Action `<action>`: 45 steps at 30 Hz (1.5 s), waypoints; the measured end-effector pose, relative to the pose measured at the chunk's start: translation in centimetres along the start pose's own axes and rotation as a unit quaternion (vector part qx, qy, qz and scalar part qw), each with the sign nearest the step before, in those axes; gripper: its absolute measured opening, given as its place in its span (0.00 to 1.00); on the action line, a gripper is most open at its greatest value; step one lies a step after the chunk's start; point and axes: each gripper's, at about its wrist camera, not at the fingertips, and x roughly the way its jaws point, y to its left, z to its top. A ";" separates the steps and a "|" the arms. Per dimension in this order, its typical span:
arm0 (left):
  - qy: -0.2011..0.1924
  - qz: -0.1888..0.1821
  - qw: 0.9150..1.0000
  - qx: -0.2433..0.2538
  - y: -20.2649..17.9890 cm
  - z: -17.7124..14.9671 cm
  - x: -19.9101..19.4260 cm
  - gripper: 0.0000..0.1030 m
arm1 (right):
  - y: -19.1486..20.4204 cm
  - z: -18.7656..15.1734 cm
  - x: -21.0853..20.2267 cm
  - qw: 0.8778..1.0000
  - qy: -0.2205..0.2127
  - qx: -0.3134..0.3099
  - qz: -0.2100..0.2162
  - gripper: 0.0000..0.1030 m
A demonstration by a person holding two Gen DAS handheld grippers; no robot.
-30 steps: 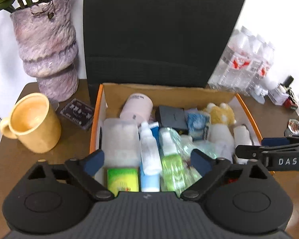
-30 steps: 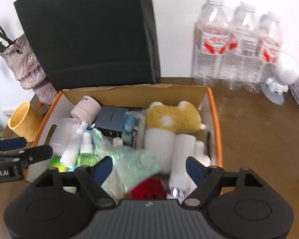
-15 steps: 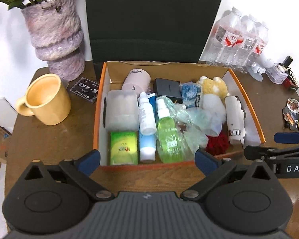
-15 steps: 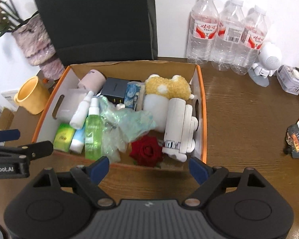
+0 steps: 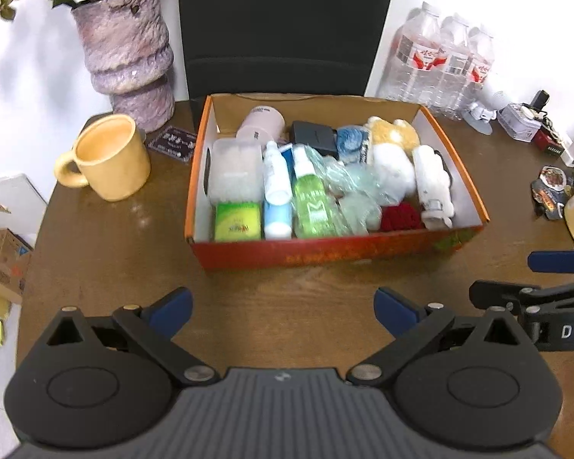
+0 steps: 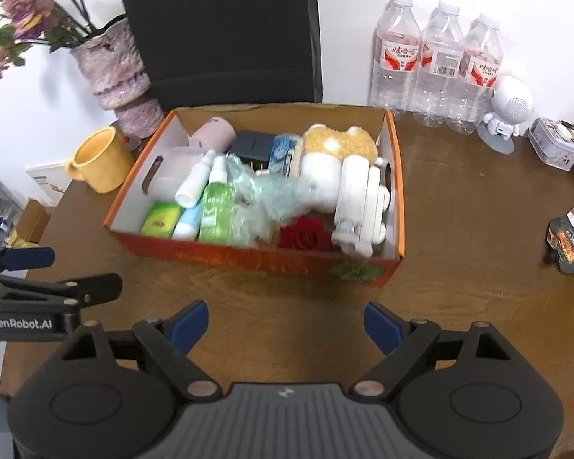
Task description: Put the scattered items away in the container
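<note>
I have my left gripper [image 5: 283,308] and right gripper [image 6: 285,321] both spread wide and empty, over bare brown table [image 5: 134,260] near the orange cardboard box [image 5: 325,254]. The box sits mid-table, packed: green spray bottle [image 5: 310,201], red rose [image 6: 306,234], plush toy [image 6: 338,145]. A yellow mug [image 5: 109,158] stands left of it.

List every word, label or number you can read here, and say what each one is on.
"GenRobot.AI": side of the left claw.
"DAS", cut off by the picture's edge: side of the right claw.
Too small or blurred to read: water bottle labels, green packet, green spray bottle, dark card, box front.
</note>
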 end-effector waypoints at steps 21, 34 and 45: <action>-0.101 -0.045 0.993 -0.028 -0.1 -12.4 -5.7 1.00 | 2.1 -12.1 -4.0 0.993 -0.111 -0.032 0.005 0.87; -0.240 0.035 0.970 -0.027 2.0 -25.0 -2.9 1.00 | 4.3 -22.1 0.6 0.979 -0.202 -0.036 0.013 0.90; -0.214 0.054 0.975 -0.001 1.2 -26.2 0.2 1.00 | 6.1 -25.3 4.0 0.981 -0.184 -0.057 -0.023 0.90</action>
